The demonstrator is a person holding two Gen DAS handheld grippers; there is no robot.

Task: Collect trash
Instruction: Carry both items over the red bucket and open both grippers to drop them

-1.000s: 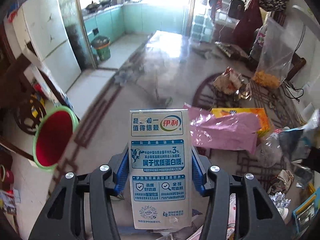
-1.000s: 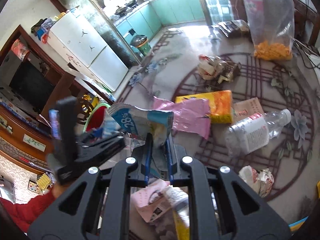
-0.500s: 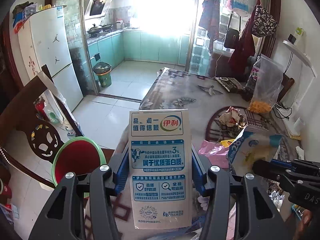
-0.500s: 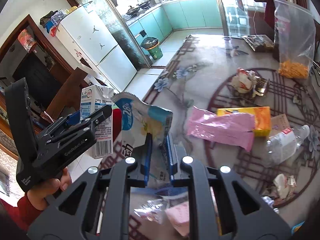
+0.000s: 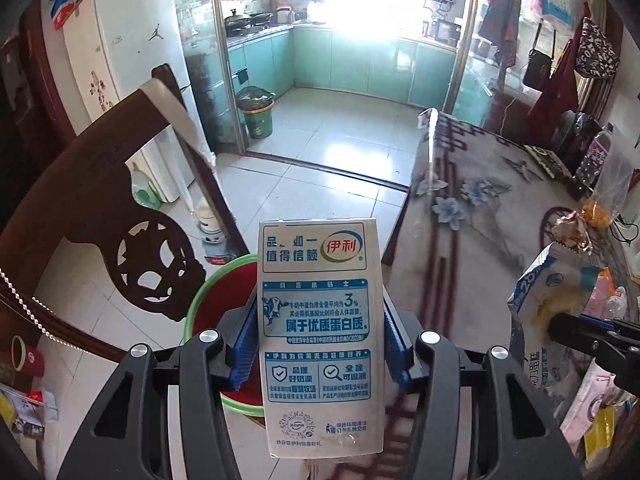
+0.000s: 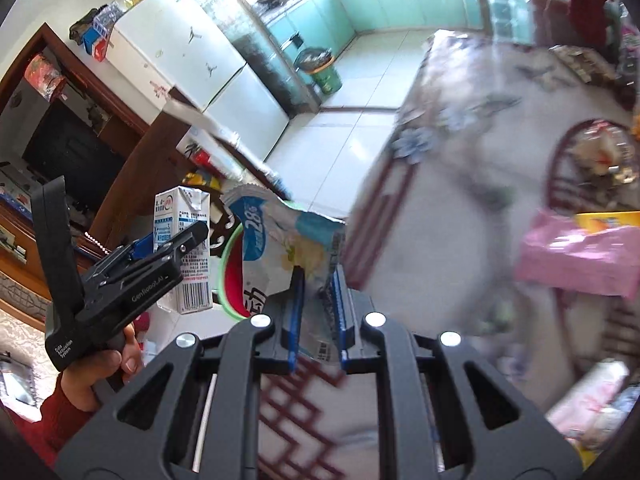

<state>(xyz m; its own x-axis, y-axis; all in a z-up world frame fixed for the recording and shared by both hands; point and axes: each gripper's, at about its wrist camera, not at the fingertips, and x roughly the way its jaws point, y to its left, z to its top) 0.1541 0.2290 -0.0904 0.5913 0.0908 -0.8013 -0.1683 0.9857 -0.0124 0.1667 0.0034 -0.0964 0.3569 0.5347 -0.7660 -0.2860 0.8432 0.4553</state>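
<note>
My left gripper (image 5: 318, 344) is shut on a white and blue milk carton (image 5: 320, 320), held upright above a red bin with a green rim (image 5: 208, 304) on the floor beside the table. The carton (image 6: 184, 248) and left gripper (image 6: 168, 252) also show in the right wrist view. My right gripper (image 6: 318, 300) is shut on a crumpled blue and white snack bag (image 6: 288, 240), held near the bin (image 6: 232, 276) at the table's edge. The bag (image 5: 548, 308) shows at the right of the left wrist view.
A dark wooden chair (image 5: 100, 208) stands left of the bin. The patterned table (image 5: 480, 220) holds a pink bag (image 6: 580, 256), a yellow packet (image 6: 612, 220) and other wrappers. A green kitchen bin (image 5: 256, 116) and a white fridge (image 5: 132, 48) stand further off.
Both grippers have swung left off the table toward the red bin, carrying the carton and the snack bag. The bin now lies right under the carton.
</note>
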